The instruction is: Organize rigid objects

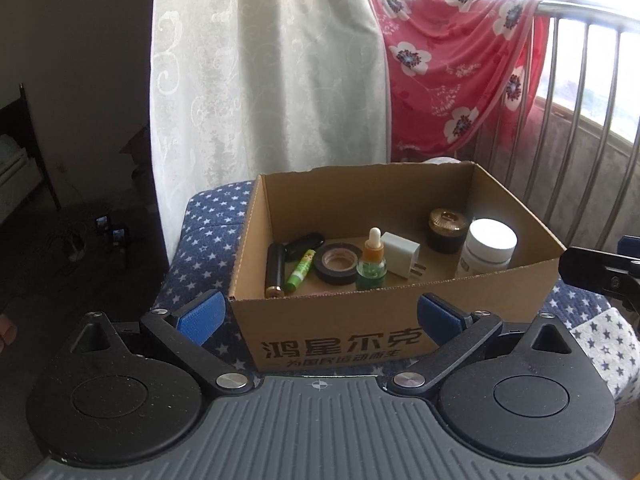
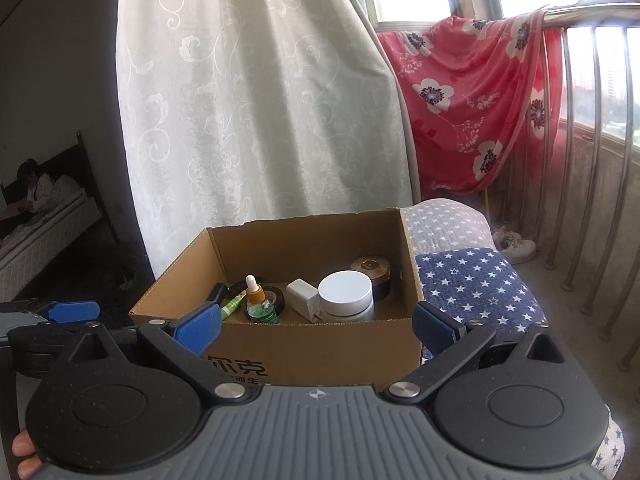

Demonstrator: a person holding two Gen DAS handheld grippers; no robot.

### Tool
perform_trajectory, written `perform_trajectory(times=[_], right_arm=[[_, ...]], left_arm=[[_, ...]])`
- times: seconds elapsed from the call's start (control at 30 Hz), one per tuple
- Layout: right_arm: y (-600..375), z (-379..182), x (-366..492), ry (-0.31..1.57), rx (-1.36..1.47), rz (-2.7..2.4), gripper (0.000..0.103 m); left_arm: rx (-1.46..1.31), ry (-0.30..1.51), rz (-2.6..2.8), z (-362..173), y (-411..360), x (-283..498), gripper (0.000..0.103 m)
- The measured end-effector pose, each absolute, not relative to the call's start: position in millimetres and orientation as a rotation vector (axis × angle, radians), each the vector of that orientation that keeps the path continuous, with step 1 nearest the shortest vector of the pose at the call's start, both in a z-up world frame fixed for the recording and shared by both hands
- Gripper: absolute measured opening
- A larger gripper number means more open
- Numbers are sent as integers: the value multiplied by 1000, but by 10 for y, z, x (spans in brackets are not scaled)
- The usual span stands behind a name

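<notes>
Left wrist view first: we see our left gripper (image 1: pixel 318 314) spread wide and holding nothing, poised just in front of the near wall of the cardboard box (image 1: pixel 340 320) that sits on the star-patterned cushion (image 1: pixel 208 220). Inside the box, ahead of and beyond the fingers, lie a black battery (image 1: pixel 275 269) and a green lip balm tube (image 1: pixel 299 270) with their long axes running away from us, then a roll of black tape (image 1: pixel 338 263), a dropper bottle (image 1: pixel 372 264) standing upright, a white charger plug (image 1: pixel 401 255), a dark round jar (image 1: pixel 447 230) and a white-lidded jar (image 1: pixel 490 245). Right wrist view next: our right gripper (image 2: pixel 318 324) is likewise released and empty, facing the same box (image 2: pixel 320 344) from its right half, so the white-lidded jar (image 2: pixel 346 294) and plug (image 2: pixel 302 298) lie nearer this hand, while the battery end sits nearer the left. Everything appears boxed already, so we judge that little sorting remains.
</notes>
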State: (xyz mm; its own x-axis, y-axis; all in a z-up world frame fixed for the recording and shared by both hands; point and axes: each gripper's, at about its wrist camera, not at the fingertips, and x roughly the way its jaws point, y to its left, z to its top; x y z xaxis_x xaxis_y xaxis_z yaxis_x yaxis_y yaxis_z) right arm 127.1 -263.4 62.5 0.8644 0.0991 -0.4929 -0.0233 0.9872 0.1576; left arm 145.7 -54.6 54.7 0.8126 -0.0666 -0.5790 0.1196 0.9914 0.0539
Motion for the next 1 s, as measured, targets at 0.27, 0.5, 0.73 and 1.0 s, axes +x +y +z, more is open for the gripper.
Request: perform_trajectory(times=[0.27, 0.5, 0.73, 1.0], right_arm=[[-2509, 448, 1539, 595, 119, 43, 103], [-2452, 390, 1641, 614, 91, 38, 103], [-2485, 390, 1705, 623, 96, 33, 103], [-2496, 383, 1734, 630, 117, 36, 103]], left_arm=[[85, 635, -88, 513, -525, 1568, 103], [79, 637, -78, 530, -499, 1641, 103], [72, 643, -81, 527, -498, 1690, 103], [68, 646, -79, 534, -501, 1731, 103]])
